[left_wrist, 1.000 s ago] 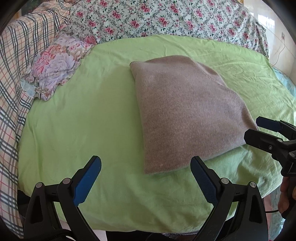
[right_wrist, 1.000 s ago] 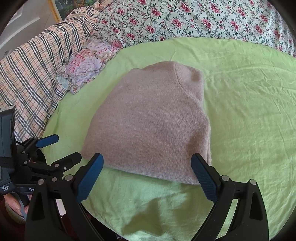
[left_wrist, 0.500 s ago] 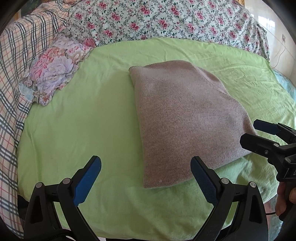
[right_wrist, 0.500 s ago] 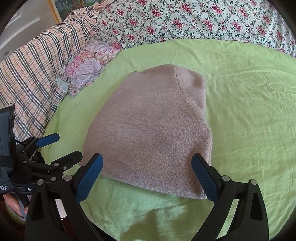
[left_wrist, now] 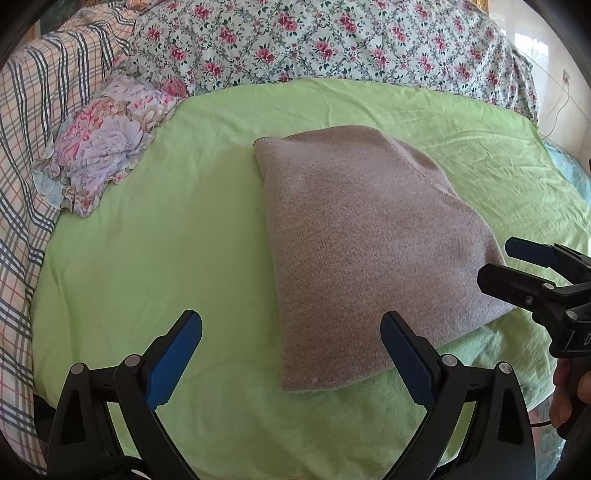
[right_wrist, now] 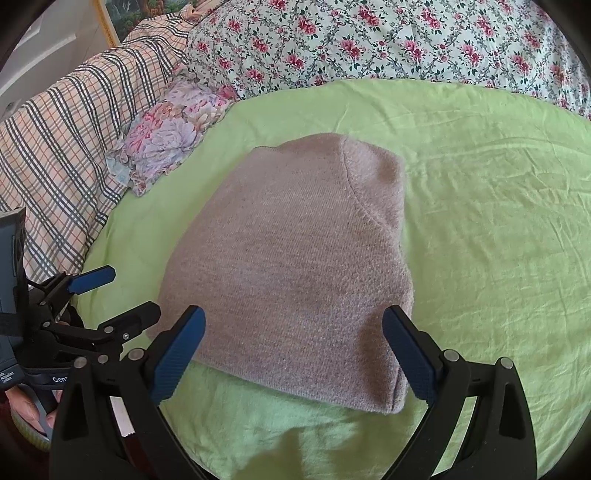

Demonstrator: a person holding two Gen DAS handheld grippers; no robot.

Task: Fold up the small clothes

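L gripper (left_wrist: pixel 291 354) nearest, jaws wide apart, nothing btwn, hovering over green sheet (left_wrist: pixel 147 266) just off sweater's near-left corner. R gripper (right_wrist: pixel 293 354) likewise spread, empty, straddling sweater's near edge (contact w/ knit unclear). Folded taupe knit sweater (left_wrist: pixel 365 251) lies flat mid-bed on sheet. Beyond, at left: floral pillow (left_wrist: pixel 107 147), plaid blanket (left_wrist: pixel 26 122). Farthest: rose-print quilt (left_wrist: pixel 332 40).

A home bedroom: a bed spread with a wrinkled lime-green cotton sheet (left_wrist: pixel 155 236), a rose-print floral quilt (left_wrist: pixel 332 40), a checked plaid blanket (right_wrist: pixel 70 147), a ruffled peony-print pillow (left_wrist: pixel 107 144), and probably a gold-framed picture (right_wrist: pixel 122 14).
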